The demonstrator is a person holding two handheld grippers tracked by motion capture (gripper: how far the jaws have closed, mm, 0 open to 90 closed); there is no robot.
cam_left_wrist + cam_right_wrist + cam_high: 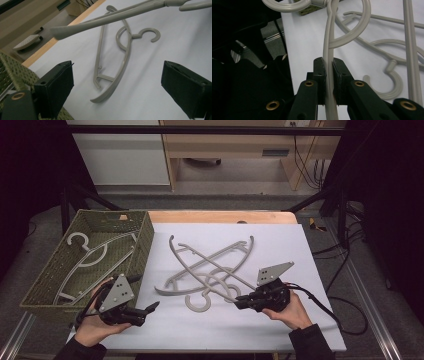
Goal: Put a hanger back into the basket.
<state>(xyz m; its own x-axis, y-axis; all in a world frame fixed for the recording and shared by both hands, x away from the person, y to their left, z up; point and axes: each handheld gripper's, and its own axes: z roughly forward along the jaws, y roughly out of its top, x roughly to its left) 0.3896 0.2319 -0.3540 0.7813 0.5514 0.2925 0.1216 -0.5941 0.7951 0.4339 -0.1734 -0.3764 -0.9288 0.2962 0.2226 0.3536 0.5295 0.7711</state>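
High view — grey hangers (pixel 210 265), no legible writing

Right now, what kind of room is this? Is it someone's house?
Probably not a house; it looks like a lab or workshop set up for recording. A black metal frame surrounds the table, loose cables trail on the floor, and a person's hands hold gripper tools over grey hangers.
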